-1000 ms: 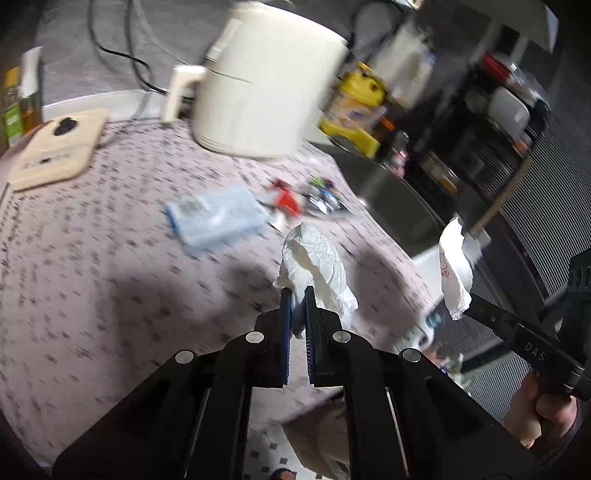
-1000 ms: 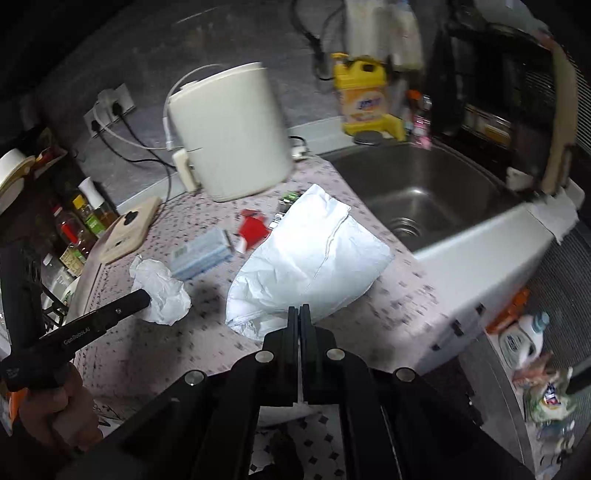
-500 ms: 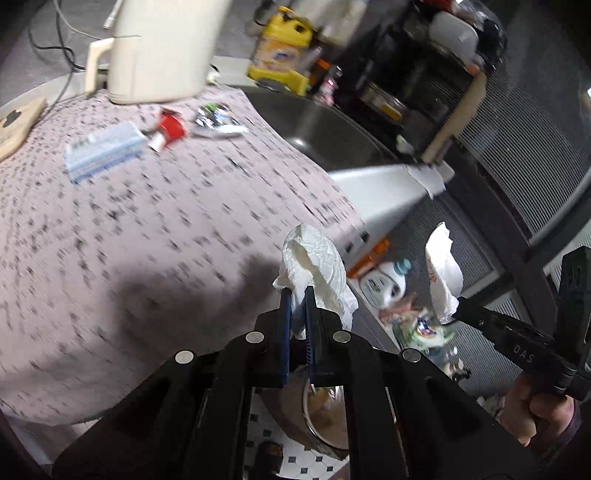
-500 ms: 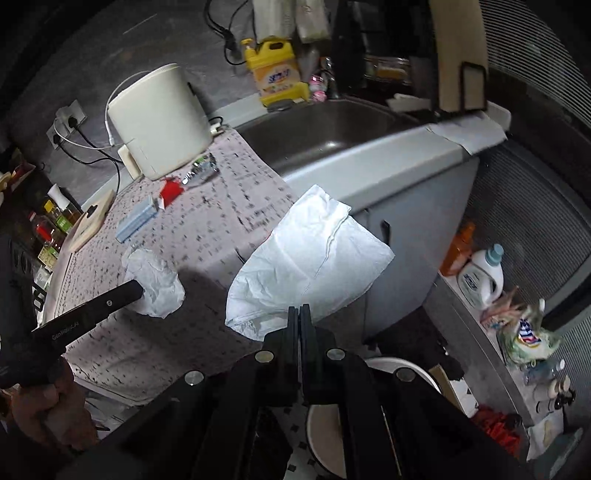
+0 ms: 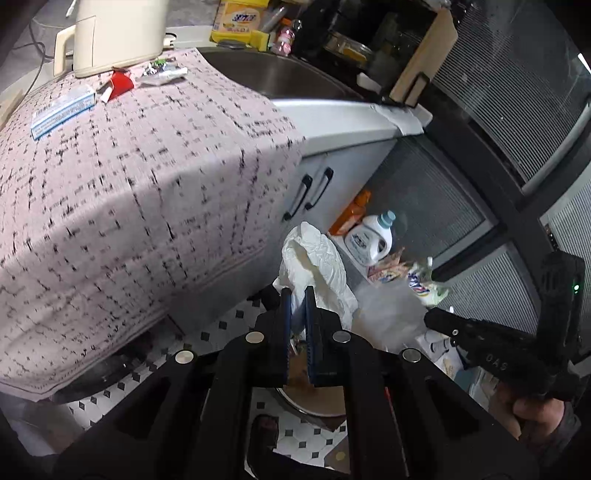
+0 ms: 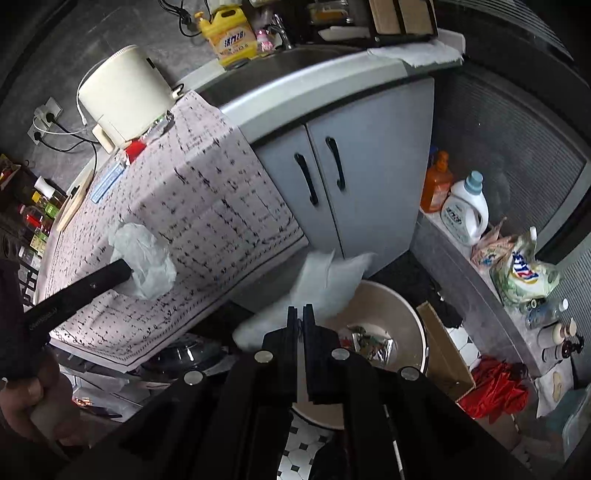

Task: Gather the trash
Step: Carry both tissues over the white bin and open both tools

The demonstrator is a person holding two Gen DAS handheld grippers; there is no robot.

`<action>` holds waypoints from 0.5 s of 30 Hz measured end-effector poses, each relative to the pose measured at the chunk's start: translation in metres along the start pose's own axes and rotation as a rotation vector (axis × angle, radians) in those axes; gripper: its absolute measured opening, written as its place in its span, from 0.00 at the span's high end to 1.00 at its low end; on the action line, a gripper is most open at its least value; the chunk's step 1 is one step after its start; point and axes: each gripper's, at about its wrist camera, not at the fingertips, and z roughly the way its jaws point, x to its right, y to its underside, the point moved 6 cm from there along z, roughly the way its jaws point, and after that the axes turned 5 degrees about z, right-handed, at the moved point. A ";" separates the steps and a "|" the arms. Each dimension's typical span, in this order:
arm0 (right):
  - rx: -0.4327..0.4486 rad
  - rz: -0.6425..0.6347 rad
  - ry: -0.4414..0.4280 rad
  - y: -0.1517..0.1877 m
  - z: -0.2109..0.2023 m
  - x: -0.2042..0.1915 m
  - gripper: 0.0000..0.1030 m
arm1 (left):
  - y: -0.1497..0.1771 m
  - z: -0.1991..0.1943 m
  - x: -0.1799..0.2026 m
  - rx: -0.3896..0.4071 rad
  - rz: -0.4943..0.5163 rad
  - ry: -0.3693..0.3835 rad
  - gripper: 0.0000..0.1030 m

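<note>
My left gripper (image 5: 297,295) is shut on a crumpled white wad (image 5: 317,266), held past the table edge above the floor; the right wrist view shows that left gripper (image 6: 125,271) and its wad (image 6: 147,262) in front of the cloth. My right gripper (image 6: 300,310) hangs over a round beige bin (image 6: 415,325). Its jaws are opening, with a narrow gap between them. A flat white paper bag (image 6: 328,277) is blurred just beyond the tips, dropping toward the bin, and no pad presses on it. Foil wrappers (image 6: 369,341) lie in the bin.
A table with patterned cloth (image 5: 129,192) carries a cream cooker (image 5: 118,33), a blue packet (image 5: 62,110), a red wrapper (image 5: 120,83) and a foil wrapper (image 5: 166,70). Grey cabinet doors (image 6: 354,158), detergent bottles (image 6: 463,212), a cardboard box (image 6: 443,354) and a red bag (image 6: 495,391) surround the bin.
Both grippers swung off the tabletop, out over the floor and down toward the bin. The white paper bag left the right gripper's fingers and is falling. The left still holds its wad.
</note>
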 end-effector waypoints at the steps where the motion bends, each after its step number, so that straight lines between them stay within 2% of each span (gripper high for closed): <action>1: -0.007 0.003 0.000 0.003 0.003 0.003 0.94 | 0.003 0.001 0.002 -0.005 0.001 -0.002 0.93; 5: -0.052 0.034 0.007 0.024 0.017 0.020 0.94 | 0.018 0.008 0.010 -0.028 0.004 -0.006 0.93; 6: -0.060 0.040 0.010 0.027 0.019 0.024 0.91 | 0.021 0.009 0.011 -0.034 0.004 -0.006 0.93; 8: -0.074 0.070 0.023 0.036 0.023 0.035 0.46 | 0.029 0.014 0.016 -0.049 0.008 -0.002 0.93; 9: -0.057 0.083 0.032 0.038 0.021 0.041 0.43 | 0.032 0.016 0.018 -0.055 0.011 0.000 0.93; 15: -0.042 0.128 0.052 0.048 0.011 0.063 0.45 | 0.044 0.029 0.033 -0.086 0.023 0.022 0.93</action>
